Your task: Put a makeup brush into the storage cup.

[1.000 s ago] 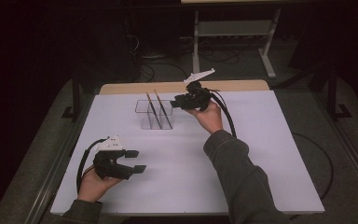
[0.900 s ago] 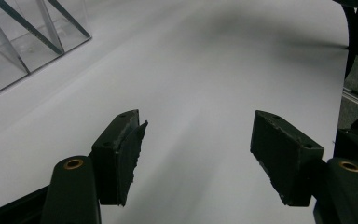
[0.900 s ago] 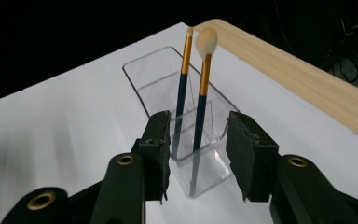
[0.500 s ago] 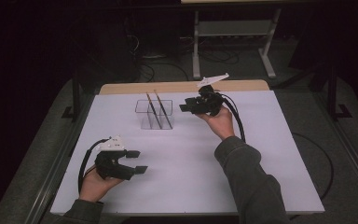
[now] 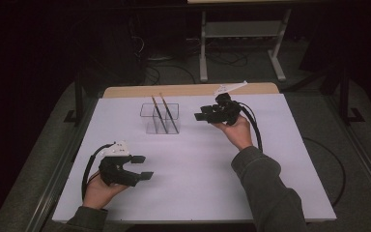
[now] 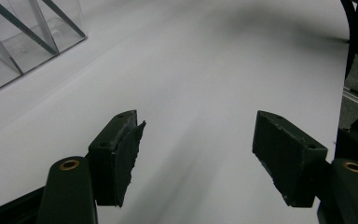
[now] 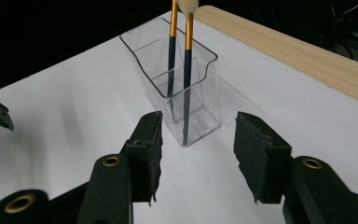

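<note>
Near the white worktop's (image 5: 198, 164) far edge, clear plastic holder (image 5: 160, 118) with two dark brushes (image 7: 186, 79); right gripper (image 5: 203, 116) beside it and left gripper (image 5: 142, 166) near the front-left corner, jaws spread.

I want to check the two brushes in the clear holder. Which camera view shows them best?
The right gripper view: the brushes stand close and sharp in the clear holder. The high view shows them small and thin. The left gripper view catches a corner, with dark handles.

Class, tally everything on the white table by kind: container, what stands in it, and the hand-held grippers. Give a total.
Clear plastic holder: 1
Dark brushes with gold ferrules: 2
Hand-held grippers, left gripper and right gripper: 2
Total: 5
</note>
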Demonstrator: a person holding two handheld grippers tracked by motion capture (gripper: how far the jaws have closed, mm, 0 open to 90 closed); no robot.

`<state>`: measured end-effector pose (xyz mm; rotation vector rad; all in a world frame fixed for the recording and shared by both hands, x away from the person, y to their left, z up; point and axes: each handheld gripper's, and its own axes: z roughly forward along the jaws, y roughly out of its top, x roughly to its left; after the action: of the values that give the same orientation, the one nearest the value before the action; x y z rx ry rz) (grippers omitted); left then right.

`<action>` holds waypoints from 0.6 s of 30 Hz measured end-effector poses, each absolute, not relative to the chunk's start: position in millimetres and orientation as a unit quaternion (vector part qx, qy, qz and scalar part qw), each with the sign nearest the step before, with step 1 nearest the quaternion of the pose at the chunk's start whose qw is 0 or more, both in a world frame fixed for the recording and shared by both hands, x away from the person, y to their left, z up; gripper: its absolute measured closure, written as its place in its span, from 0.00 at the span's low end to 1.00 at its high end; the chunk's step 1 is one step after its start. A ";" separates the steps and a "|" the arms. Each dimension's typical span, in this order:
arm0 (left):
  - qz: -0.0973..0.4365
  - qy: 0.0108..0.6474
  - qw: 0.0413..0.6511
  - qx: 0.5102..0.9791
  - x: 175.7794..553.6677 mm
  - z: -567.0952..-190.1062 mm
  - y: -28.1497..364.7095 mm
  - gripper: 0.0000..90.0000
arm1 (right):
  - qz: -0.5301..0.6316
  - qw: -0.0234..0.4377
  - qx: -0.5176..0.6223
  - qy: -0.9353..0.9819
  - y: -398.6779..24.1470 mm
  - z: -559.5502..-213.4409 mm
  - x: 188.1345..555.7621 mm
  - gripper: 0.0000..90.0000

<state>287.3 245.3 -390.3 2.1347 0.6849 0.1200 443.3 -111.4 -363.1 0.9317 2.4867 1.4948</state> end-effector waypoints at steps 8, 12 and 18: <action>0.051 0.278 0.435 0.855 288.0 -391.1 246.2 0.34 | 0.491 0.044 0.310 0.813 -124.0 -367.7 435.0 0.54; 0.055 0.276 0.434 0.856 288.1 -391.0 246.4 0.34 | 0.494 0.044 0.309 0.812 -126.8 -367.9 430.8 0.53; 0.058 0.276 0.437 0.854 287.4 -390.0 246.7 0.34 | 0.497 0.048 0.310 0.809 -134.8 -369.1 423.9 0.51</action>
<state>287.4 246.7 -390.0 2.1249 0.6856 0.1436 423.9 -134.8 -369.1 0.9458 2.4664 1.5152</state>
